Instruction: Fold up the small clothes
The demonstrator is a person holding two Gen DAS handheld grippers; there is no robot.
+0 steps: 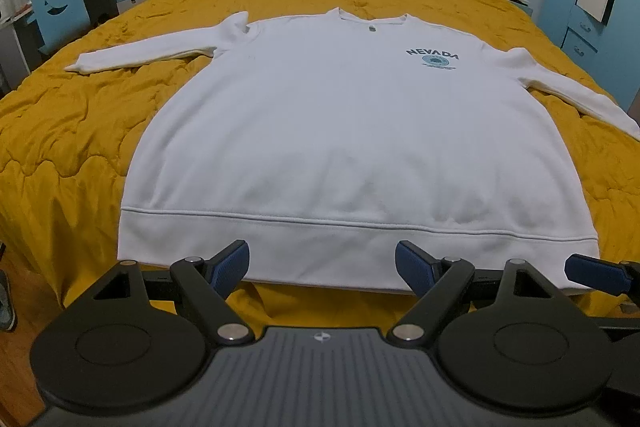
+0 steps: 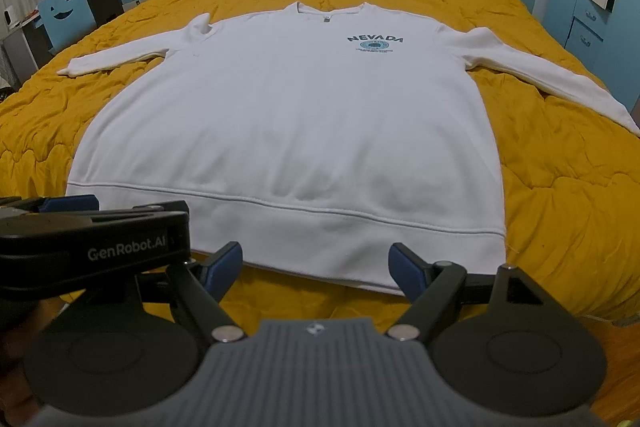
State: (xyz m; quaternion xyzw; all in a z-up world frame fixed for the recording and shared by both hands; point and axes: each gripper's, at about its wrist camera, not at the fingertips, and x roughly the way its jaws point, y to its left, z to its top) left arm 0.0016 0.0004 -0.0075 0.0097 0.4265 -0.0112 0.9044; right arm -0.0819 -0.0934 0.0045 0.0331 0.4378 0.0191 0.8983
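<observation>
Left gripper [image 1: 322, 269], right gripper [image 2: 316, 269]: mine, both spread wide, empty, near hem; sweatshirt [image 1: 340, 131] flat on quilt [image 1: 80, 131].

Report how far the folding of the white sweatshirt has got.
Done: the white sweatshirt lies flat, face up, sleeves spread on the yellow bedspread. In hand: nothing; the left gripper and right gripper sit open near the hem. Left: every fold.

We see a white sweatshirt [image 1: 340, 131] spread flat, front up, on the bed [image 1: 80, 131] — sleeves out, "NEVADA" print at the chest.
</observation>
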